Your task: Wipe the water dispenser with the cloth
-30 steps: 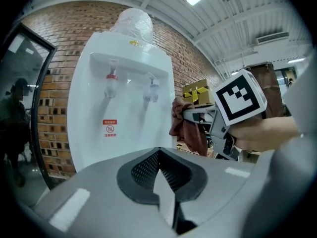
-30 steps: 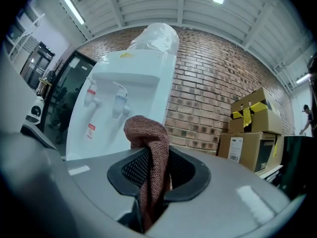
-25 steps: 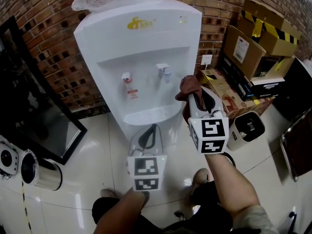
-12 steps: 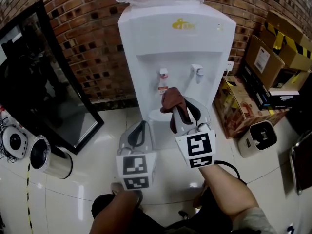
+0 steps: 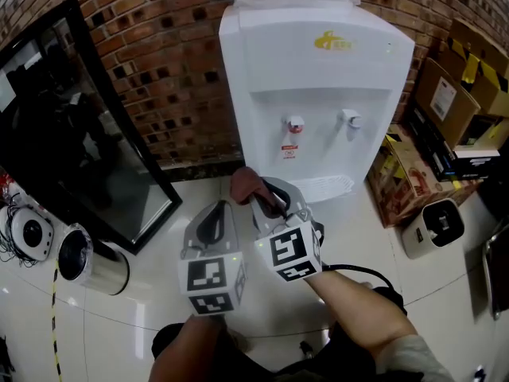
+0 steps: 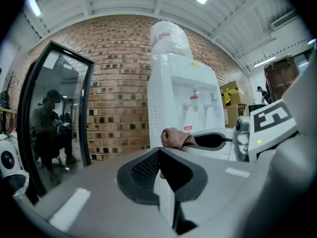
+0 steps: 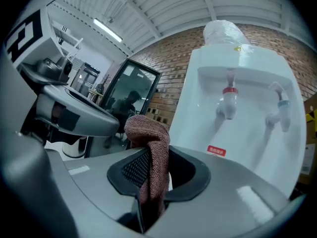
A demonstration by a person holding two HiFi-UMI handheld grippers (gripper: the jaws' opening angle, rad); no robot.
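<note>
1. Gripping the brown cloth (image 5: 246, 186) at its middle, the right tongs (image 5: 266, 200) are clamped on a loose bunch. The left tongs (image 5: 218, 210) sit closed and empty just beside, at 9 o'clock.
2. The cloth is not touching the water dispenser (image 5: 318, 62), which stands at 1 o'clock from it.
3. Only a small wad sticks out past the tips. A firm press could put hard plastic on the white front, or drag the cloth out of the pinch.
4. The red tap (image 5: 295, 124) and blue tap (image 5: 348, 119) jut out. A sweep across that recess could snag the cloth.
5. A glass panel (image 5: 87, 134) at 9 o'clock and cardboard boxes (image 5: 445, 102) at 3 o'clock crowd the dispenser's sides.
6. Open floor lies toward 6 o'clock, though a black cable (image 5: 350, 270) there could catch a foot.
</note>
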